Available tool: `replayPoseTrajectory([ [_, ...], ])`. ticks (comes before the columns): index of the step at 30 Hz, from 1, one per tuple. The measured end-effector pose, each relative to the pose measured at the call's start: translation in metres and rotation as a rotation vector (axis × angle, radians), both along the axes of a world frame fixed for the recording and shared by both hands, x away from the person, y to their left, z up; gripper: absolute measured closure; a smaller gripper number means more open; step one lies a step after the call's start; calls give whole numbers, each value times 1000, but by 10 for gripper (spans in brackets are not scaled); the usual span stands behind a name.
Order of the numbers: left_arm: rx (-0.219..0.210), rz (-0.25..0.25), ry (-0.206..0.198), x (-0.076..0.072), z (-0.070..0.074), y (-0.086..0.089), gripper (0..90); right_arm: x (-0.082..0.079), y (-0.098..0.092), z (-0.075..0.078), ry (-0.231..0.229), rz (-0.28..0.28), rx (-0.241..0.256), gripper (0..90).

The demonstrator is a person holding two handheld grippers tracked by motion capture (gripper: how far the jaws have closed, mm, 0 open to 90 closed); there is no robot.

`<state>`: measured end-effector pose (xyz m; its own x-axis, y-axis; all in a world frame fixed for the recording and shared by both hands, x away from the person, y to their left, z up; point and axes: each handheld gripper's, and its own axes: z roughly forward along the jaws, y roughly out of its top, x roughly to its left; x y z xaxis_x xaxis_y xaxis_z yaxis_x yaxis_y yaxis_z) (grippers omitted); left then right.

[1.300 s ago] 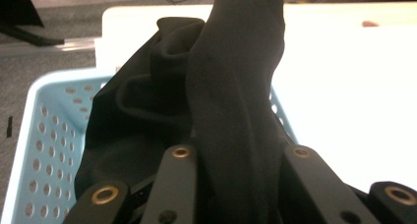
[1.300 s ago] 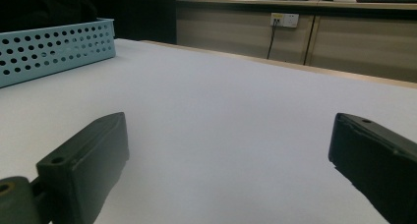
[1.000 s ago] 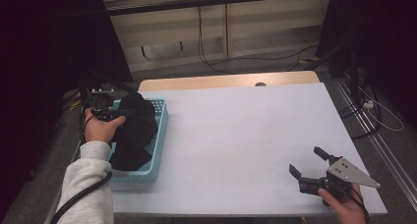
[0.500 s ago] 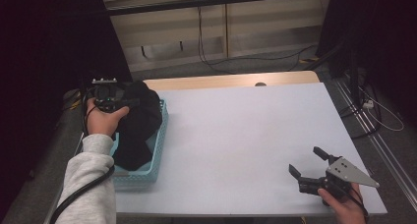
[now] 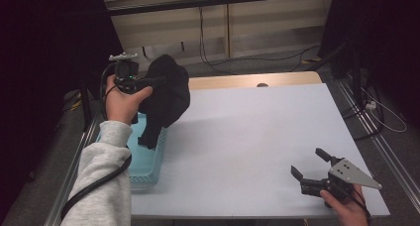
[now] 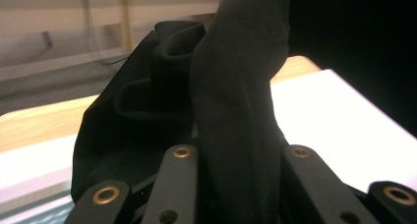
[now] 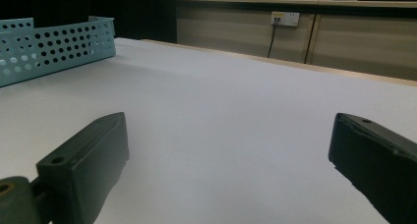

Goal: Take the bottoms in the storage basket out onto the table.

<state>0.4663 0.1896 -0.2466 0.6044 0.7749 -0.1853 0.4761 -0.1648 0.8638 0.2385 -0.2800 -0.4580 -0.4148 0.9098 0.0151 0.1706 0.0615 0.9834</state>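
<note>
A black cloth garment (image 5: pixel 166 94) hangs in the air above the far end of a light blue perforated basket (image 5: pixel 143 159) at the table's left edge. My left gripper (image 5: pixel 153 81) is shut on a fold of it, and the cloth's lower end still dangles into the basket. In the left gripper view the black cloth (image 6: pixel 231 101) is pinched between the two jaws. My right gripper (image 5: pixel 309 163) rests low at the table's near right corner, open, with nothing between its fingers (image 7: pixel 83 165).
The white table top (image 5: pixel 247 137) stretches bare between the basket and my right gripper. The blue basket (image 7: pixel 54 47) stands far left in the right gripper view. Beyond the table's far edge run wooden cabinets with a wall socket (image 7: pixel 285 18) and cables.
My left gripper has risen and moved toward the far side, pulling the black cloth up out of the basket. The right gripper has stayed in place.
</note>
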Motion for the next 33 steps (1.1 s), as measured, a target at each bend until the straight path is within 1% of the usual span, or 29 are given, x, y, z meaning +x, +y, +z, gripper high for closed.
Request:
replayPoseTrajectory([
  [5, -28, -53, -10, -4, 1, -23, 769, 0, 1, 0, 0, 4, -6, 9],
  [6, -39, -57, -12, -5, 2, -27, 770, 0, 1, 0, 0, 4, -7, 9],
  [10, -63, -94, -34, -10, 11, -39, 772, 0, 0, 0, 2, 0, -5, 9],
  [15, -81, -136, -71, -19, 24, -55, 773, 1, 1, -1, 4, 6, -7, 9],
  [17, -100, -157, -72, -21, 27, -61, 774, 0, 1, -1, 3, 7, -8, 9],
  [20, -110, -176, -79, -24, 29, -71, 774, 1, 2, -1, 5, 7, -8, 9],
  [25, -113, -206, -82, -27, 28, -87, 774, 1, 2, -1, 4, 8, -11, 9],
  [28, -126, -227, -79, -28, 27, -95, 774, 1, 2, -1, 5, 11, -14, 8],
  [31, -124, -243, -74, -29, 21, -99, 773, 1, 2, -1, 3, 9, -12, 9],
  [33, -124, -252, -67, -28, 13, -101, 772, 0, 2, -1, 4, 7, -13, 9],
])
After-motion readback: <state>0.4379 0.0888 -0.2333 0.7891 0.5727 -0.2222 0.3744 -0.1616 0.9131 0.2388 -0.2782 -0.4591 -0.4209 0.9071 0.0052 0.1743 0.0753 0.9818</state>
